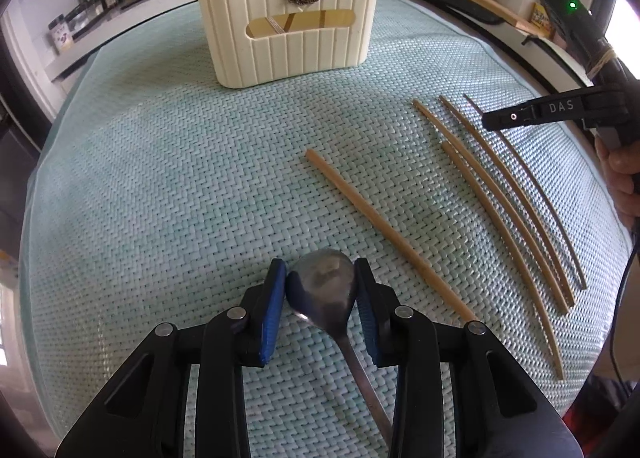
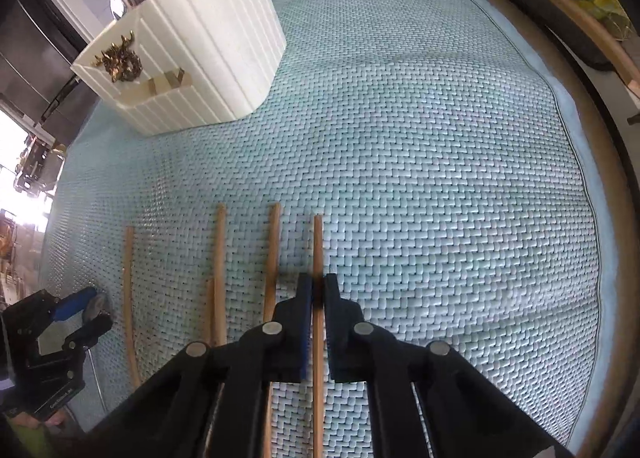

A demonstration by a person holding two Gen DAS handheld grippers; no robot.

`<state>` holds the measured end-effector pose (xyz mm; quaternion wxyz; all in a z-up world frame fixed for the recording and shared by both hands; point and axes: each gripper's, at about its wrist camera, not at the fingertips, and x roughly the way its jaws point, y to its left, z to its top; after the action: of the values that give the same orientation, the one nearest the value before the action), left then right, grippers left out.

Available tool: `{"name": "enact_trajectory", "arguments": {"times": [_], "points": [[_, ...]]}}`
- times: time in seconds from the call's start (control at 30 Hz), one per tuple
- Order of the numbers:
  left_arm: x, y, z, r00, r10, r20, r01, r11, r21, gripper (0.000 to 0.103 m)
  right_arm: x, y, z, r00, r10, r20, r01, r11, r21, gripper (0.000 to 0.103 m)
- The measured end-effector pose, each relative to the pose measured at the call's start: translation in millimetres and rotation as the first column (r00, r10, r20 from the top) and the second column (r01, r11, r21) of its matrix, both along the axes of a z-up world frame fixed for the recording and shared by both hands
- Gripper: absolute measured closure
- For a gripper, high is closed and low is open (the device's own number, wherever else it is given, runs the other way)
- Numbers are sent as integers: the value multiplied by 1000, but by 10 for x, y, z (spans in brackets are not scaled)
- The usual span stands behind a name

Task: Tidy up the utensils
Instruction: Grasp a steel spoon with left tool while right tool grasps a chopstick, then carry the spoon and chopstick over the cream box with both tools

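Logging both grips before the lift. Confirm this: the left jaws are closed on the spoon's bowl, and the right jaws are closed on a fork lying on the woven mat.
One detail is wrong: the right gripper is shut on a chopstick, not a fork, as the right wrist view shows. The rest holds: the left gripper clamps the spoon by its bowl, on the woven mat.

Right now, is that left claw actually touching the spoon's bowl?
Touching. In the left wrist view the left gripper has its blue pads pressed against both sides of the spoon bowl, with no gap showing.
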<state>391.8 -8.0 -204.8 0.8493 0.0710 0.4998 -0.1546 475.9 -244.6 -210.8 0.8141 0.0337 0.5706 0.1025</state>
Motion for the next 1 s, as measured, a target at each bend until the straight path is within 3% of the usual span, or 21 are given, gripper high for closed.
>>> {"name": "enact_trajectory", "arguments": {"times": [0.17,0.47,0.5,0.53,0.6,0.83,1.0], "points": [[-115,160,152,999,28,37,-27,999,-28,69,-339,-202,368,990,-12,142,5,999,51,97],[-290,336,661,988,79,136,-65,993,-103,72,-929,-453,988,942,-30,334,-3,995,99,97],[-312,364,723,986,82,147,-66,992,-110,80,-978,-454,1052,936,-28,352,-8,995,100,97],[-328,381,777,984,87,156,-69,991,-113,99,-1116,-479,1099,928,-26,371,-12,995,100,97],[-337,423,847,985,88,148,-64,985,-161,100,-1187,-543,1233,912,-16,409,-24,995,92,97],[-272,495,730,984,141,106,-118,973,-200,101,-1407,-647,1470,885,-11,466,-42,994,104,97],[-373,528,976,973,162,167,-124,968,-217,101,-1539,-611,1652,859,8,512,-65,994,93,97]]}}
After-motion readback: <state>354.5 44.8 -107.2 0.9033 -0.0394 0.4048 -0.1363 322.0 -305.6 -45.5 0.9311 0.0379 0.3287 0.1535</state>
